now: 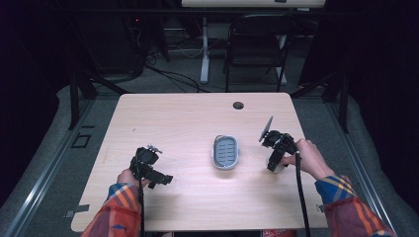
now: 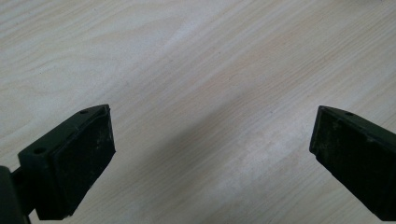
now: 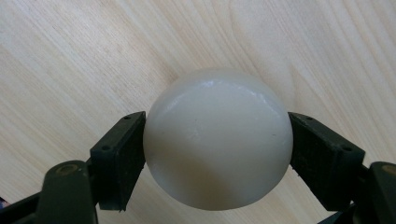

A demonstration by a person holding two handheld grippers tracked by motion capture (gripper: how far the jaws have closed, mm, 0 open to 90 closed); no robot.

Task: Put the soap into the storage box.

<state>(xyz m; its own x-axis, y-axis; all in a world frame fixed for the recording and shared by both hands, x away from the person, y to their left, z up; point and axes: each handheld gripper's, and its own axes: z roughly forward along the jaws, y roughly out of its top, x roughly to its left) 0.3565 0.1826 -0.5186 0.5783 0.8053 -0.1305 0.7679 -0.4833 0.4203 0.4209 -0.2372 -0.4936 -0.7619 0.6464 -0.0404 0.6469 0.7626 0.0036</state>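
A smooth white ball [image 3: 218, 140] sits at the centre of the right gripper view, pinched on both sides between the black pads of the right gripper [image 3: 218, 154], over bare wood. In the high view that gripper [image 1: 276, 165] is at the right of the frame, near the table's [image 1: 163, 113] right edge. A grey oval dish [image 1: 226, 152] lies in the middle, apart from both grippers, with nothing between. The left gripper [image 1: 157, 178], at lower left, has its jaws spread wide over empty tabletop.
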